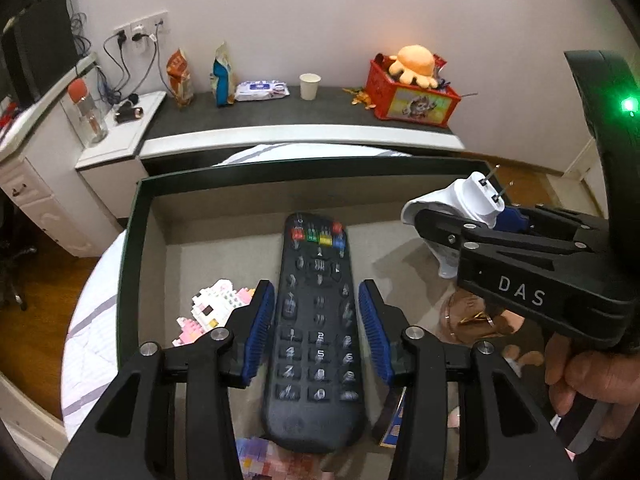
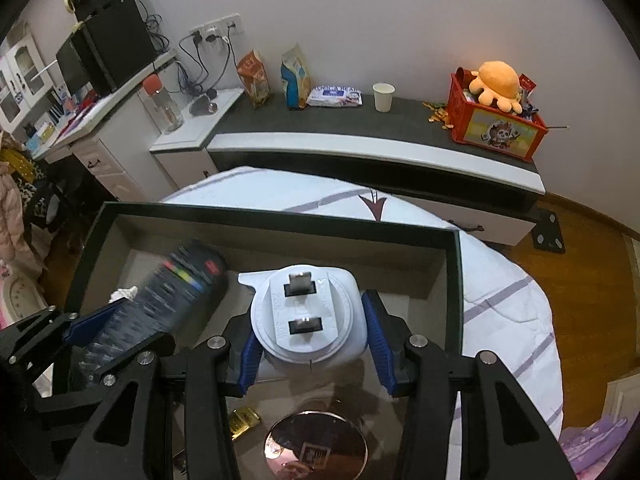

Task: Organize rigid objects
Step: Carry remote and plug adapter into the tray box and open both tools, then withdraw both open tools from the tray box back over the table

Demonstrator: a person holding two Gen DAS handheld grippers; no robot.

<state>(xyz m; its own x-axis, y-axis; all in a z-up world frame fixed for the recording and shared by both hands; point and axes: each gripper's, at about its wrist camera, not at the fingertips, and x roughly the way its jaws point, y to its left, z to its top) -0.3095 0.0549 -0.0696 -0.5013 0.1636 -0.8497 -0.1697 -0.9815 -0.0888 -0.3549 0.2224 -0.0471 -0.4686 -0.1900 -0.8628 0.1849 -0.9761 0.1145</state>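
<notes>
Tongs (image 1: 316, 328) astride remote (image 1: 316, 344), perhaps loose.

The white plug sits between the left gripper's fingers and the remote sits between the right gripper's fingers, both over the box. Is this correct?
Not quite: the sides are swapped. The left wrist view shows the remote between the left gripper fingers; the right wrist view shows the white plug between the right gripper fingers. Both are over the box.

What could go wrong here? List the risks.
1. The left gripper has its pads clear of the remote; it may drop onto the block toy in the box.
2. The right gripper holds the white plug with bare prongs up; the arms are close and could bump.
3. The plug could land on the round mirror.
</notes>
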